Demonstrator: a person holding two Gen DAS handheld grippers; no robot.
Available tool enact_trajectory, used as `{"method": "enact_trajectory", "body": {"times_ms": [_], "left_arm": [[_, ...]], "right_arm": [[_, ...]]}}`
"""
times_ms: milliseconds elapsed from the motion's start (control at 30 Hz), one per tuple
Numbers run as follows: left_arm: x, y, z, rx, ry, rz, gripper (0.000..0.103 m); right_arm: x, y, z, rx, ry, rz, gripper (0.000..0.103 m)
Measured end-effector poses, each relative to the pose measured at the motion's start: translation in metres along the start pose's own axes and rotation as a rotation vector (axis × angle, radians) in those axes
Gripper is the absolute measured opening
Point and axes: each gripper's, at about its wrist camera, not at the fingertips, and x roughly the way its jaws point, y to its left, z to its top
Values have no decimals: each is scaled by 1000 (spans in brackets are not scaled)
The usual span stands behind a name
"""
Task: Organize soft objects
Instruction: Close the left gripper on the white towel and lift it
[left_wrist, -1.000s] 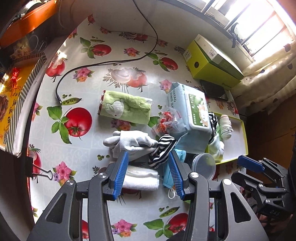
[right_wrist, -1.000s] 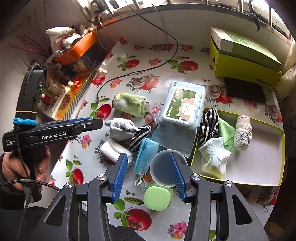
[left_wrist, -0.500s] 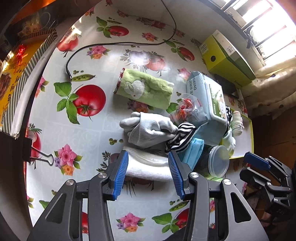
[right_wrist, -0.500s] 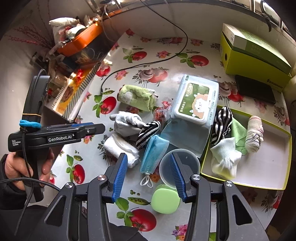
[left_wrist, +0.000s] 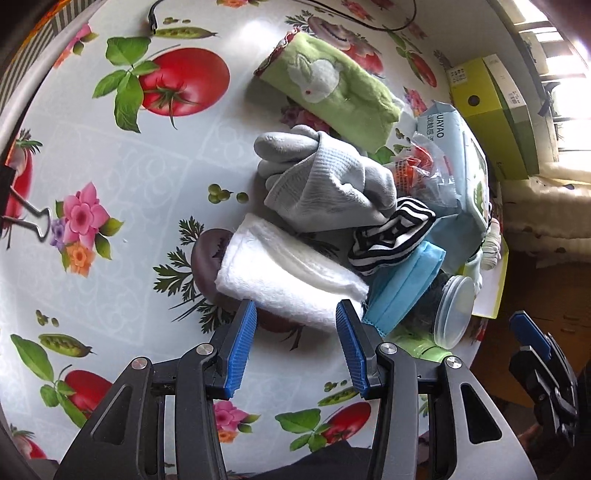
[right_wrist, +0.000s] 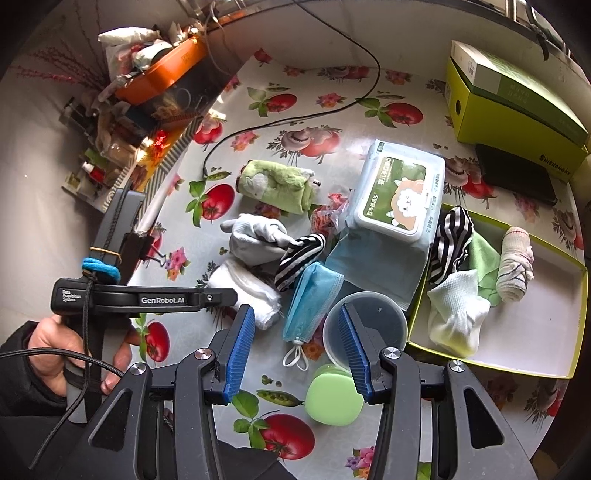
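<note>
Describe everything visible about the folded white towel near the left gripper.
The folded white fluffy cloth towel is a soft, thick, oblong bundle lying flat on the fruit-print tablecloth, over a dark printed patch. It lies aslant, just ahead of the open left gripper, whose jaws do not touch it. A grey knit glove borders its far side, and a blue face mask touches its right end.

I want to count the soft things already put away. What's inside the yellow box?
Inside the yellow box: a striped sock, a green cloth, a white sock and a rolled sock. They overlap, so anything underneath is hidden.
</note>
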Motion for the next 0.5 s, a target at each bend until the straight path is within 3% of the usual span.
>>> {"method": "enact_trajectory", "body": {"times_ms": [300, 433, 500], "left_arm": [[13, 2, 14, -77, -19, -1, 46], [8, 11, 18, -82, -46, 0, 24], [5, 15, 18, -79, -55, -2, 19]], "right_arm": [[6, 3, 2, -6, 18, 1, 47], [10, 8, 8, -21, 20, -4, 47], [13, 10, 12, -27, 23, -7, 47]]}}
